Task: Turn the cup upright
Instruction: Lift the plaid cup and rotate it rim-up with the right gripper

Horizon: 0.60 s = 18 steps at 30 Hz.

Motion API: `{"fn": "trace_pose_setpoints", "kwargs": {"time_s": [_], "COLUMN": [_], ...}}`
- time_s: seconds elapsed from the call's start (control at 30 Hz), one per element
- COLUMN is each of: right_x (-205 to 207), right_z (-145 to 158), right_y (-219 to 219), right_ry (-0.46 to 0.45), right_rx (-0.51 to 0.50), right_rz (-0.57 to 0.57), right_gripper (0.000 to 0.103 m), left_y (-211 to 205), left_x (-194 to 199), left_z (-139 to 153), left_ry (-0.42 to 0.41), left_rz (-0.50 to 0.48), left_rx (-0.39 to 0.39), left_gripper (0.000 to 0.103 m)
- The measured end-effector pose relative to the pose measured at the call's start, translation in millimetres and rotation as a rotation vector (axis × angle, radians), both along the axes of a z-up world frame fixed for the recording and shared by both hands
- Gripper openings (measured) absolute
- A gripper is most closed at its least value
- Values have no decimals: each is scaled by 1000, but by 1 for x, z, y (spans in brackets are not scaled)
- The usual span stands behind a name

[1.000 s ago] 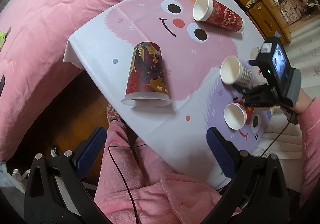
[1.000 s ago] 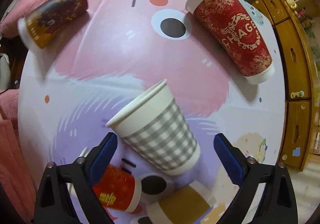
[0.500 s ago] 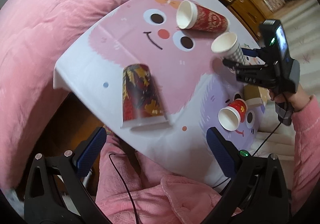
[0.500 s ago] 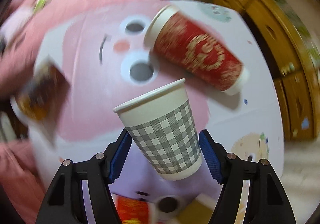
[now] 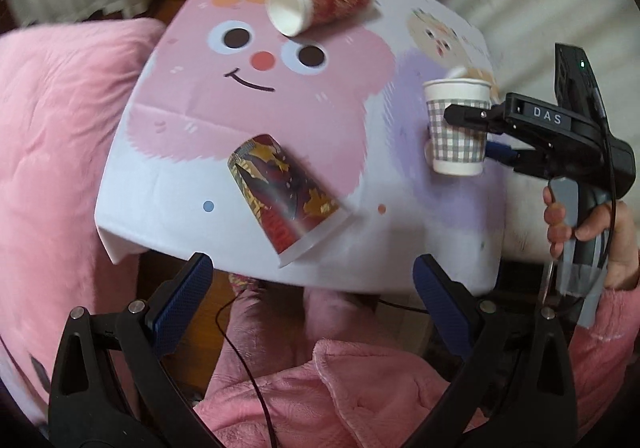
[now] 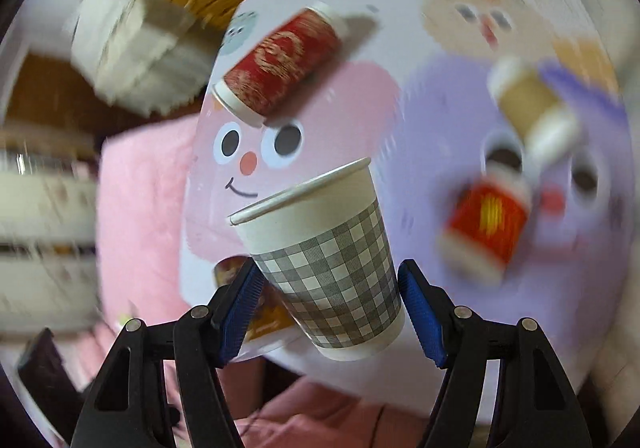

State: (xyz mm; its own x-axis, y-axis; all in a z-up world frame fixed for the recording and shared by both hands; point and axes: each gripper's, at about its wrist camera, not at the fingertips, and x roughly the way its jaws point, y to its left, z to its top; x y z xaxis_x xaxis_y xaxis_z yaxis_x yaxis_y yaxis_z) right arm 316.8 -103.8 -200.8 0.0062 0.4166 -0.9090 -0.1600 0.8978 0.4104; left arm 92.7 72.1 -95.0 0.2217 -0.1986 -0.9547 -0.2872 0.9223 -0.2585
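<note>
Two pads (image 6: 420, 318) clamp the checked cup (image 6: 328, 268).

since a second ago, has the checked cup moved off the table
Yes. The checked cup, lying on the tablecloth before, now hangs above it, mouth up, clamped in the right gripper.

Soft even indoor light, faint shadows, strong fisheye bending and dark corners, heavy motion blur in right wrist view
</note>
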Motion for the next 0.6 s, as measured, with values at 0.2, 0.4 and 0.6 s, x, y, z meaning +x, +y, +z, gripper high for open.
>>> {"fn": "trace_pose_setpoints", "kwargs": {"time_s": [0.2,0.4,0.6], "right_x": [-70,-115,-131], "right_z": [-38,-84,-112], "right_y": [-39,-61,-54], "right_ry": [91,205,234], "right_rx": [68,125,80], "right_rz": [-231,-372,-393], "right_gripper": [71,71,71], "left_y": [-16,-36,-39], "left_x": [-4,-2,-8], "left_z": [-16,-28,-35], "left_ry": [24,36,60], "left_rz": [-118,-195,-229], "left_rx": [-15,1,0], "left_gripper": [99,99,99]}}
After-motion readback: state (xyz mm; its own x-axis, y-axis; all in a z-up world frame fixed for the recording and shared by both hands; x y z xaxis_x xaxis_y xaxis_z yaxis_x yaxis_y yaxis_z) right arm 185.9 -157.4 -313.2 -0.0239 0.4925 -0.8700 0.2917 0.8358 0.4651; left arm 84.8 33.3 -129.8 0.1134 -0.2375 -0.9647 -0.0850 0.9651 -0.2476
